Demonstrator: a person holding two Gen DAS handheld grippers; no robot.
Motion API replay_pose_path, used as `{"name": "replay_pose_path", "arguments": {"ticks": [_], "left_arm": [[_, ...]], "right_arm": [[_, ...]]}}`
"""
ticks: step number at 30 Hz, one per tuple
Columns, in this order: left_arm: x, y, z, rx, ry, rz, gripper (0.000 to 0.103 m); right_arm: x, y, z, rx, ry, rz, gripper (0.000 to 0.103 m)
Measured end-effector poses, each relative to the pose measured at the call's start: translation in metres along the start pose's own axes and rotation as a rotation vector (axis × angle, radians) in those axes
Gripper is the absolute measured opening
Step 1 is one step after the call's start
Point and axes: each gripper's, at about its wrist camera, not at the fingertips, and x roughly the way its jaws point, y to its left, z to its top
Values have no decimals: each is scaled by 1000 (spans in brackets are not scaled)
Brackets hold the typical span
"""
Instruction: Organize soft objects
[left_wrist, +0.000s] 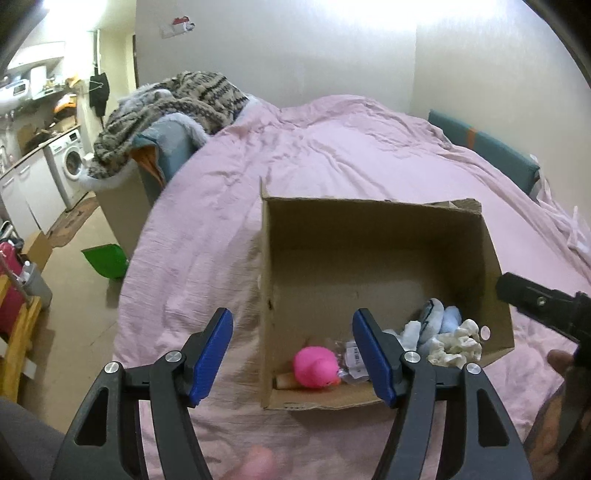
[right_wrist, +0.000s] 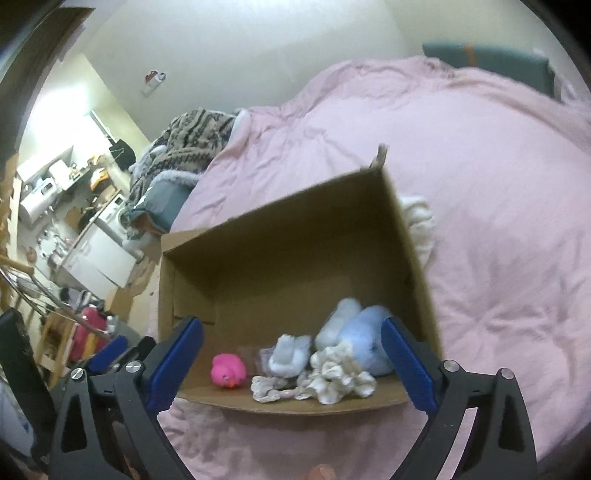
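Both grippers hover over the near edge of an open cardboard box (right_wrist: 280, 236) sitting on a bed with a pink duvet (right_wrist: 498, 206). Left gripper (left_wrist: 291, 354): jaws partly spread, blue pads bare, nothing between them; it sits over the box's near-left corner. Right gripper (right_wrist: 291, 362): jaws wide apart, nothing pinched, soft items visible in the gap below but not touched by the pads. In the left view the right gripper's black body pokes in at the right edge, beside the box's right wall. Box contents are bunched along the near wall: pink rubber duck (right_wrist: 228, 371) at left, a small clear packet (left_wrist: 352, 360) just right of it, then a pale grey slipper-like plush (right_wrist: 290, 355), a light blue plush (right_wrist: 369, 338) against the right side, and a cream ruffled cloth (right_wrist: 338, 376) in front of it, touching both. A knotted pale fabric piece (right_wrist: 267, 391) lies at the front; blurry, could be a sock. Something white and fluffy (right_wrist: 417, 218) lies on the duvet outside the box, against its right wall. Patterned blanket (left_wrist: 173, 107) heaped at the bed's far-left corner.
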Motion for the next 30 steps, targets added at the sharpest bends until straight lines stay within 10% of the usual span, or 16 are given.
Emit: {"name": "replay_pose_path", "arguments": {"ticks": [10,30], "left_arm": [[-42,17,-1,-21,-31,-16,100],[-69,23,-41,-63,20,-36,102]], "right_arm": [[-44,20,-7,-104,-59,-54,103],[-55,25,-54,-146,-33,-154,103]]}}
